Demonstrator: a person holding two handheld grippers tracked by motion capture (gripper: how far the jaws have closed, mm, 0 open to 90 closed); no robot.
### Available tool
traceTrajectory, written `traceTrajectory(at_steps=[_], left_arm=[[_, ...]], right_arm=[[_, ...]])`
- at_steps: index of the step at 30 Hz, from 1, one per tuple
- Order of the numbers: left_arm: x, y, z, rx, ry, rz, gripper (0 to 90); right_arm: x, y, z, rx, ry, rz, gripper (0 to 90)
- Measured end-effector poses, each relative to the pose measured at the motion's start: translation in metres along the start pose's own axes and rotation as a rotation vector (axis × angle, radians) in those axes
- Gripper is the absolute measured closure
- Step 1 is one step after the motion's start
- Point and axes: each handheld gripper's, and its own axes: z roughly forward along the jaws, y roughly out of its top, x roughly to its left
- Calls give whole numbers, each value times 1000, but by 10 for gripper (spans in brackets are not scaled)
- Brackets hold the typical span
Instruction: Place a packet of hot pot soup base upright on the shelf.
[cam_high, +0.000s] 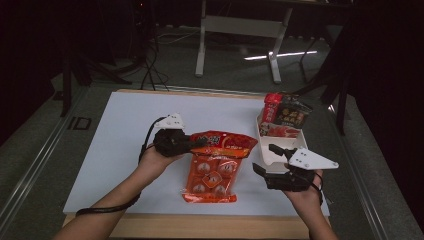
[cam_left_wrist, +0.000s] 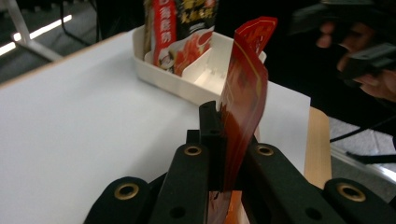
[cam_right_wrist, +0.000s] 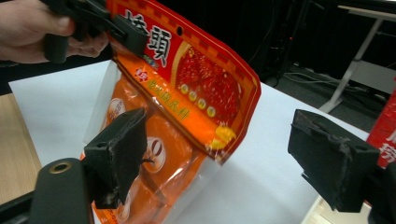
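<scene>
The left tongs (cam_high: 196, 142) clamp the top edge of the glossy red-and-orange snack pouch (cam_high: 216, 167) at the counter's (cam_high: 115, 150) centre, lifting it toward the white divided plastic tray (cam_high: 280, 147) at three o'clock; the right tongs (cam_high: 267, 159) stand open, empty.

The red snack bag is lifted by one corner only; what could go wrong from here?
1. The left hand-held gripper pinches only the top edge of the red snack bag, so the hanging bag could slip out or swing.
2. The white tray already holds upright packets; the wide bag may knock them or catch on the rim.
3. The open right hand-held gripper sits between bag and tray and may get in the way.
</scene>
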Motion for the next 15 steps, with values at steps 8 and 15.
traceTrajectory(at_steps=[8, 15], left_arm=[[-18, 9, -2, -59, -95, 76, 896], [-27, 19, -4, -123, -167, 87, 897]], right_arm=[[-2, 4, 7, 24, 19, 4, 200], [0, 5, 12, 35, 96, 3, 246]])
